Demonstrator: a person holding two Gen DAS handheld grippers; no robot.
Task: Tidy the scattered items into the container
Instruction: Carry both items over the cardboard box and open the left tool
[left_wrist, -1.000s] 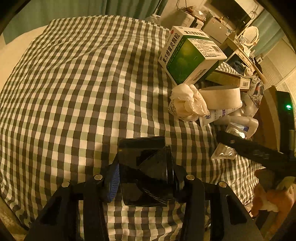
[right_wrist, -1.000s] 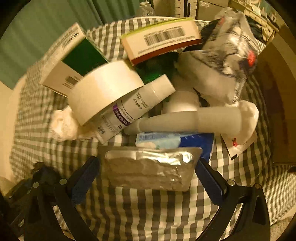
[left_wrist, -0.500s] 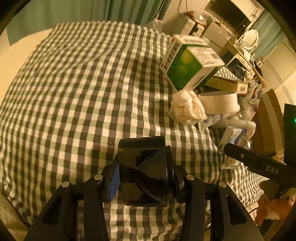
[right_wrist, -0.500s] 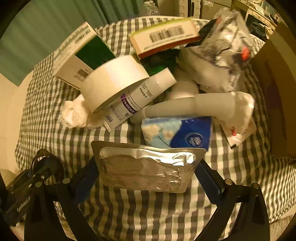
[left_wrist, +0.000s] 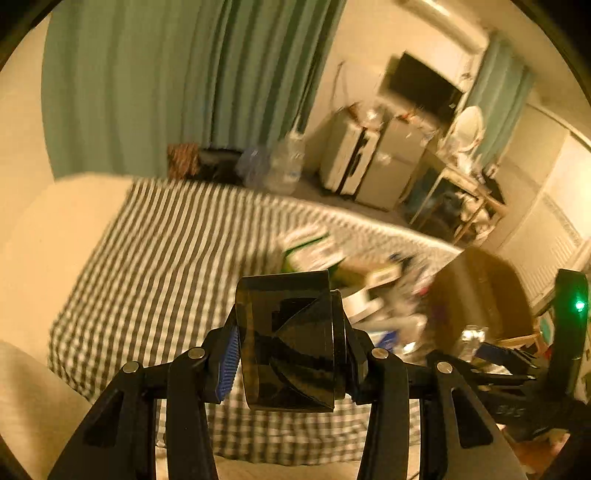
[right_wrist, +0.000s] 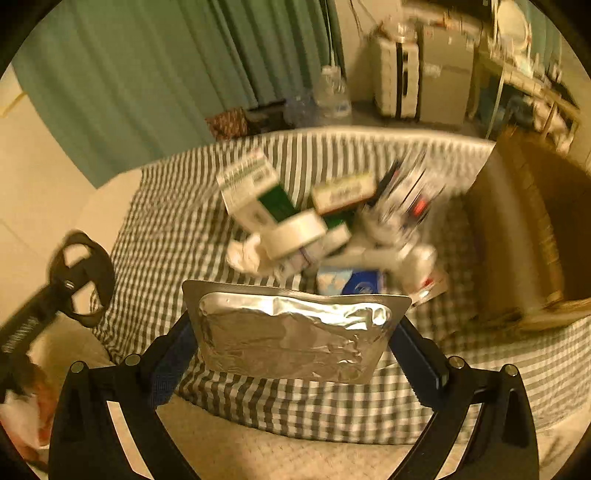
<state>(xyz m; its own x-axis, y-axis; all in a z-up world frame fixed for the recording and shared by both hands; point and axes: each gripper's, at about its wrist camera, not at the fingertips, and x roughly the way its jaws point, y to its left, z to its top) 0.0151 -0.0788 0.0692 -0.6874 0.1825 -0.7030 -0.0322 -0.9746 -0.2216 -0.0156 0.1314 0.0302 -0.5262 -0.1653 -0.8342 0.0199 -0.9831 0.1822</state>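
Right gripper (right_wrist: 295, 332): clamped on foil pack (right_wrist: 291, 332), lower centre. Left gripper (left_wrist: 291, 343): clamped on black block (left_wrist: 291, 343). Step: carrying. Next, likely: swing to box (right_wrist: 517, 236), right edge, release inside.

A home bedroom: checked bedspread (left_wrist: 155, 258), green curtains (left_wrist: 155, 85), wall television (left_wrist: 424, 88), small fridge (left_wrist: 388, 166)
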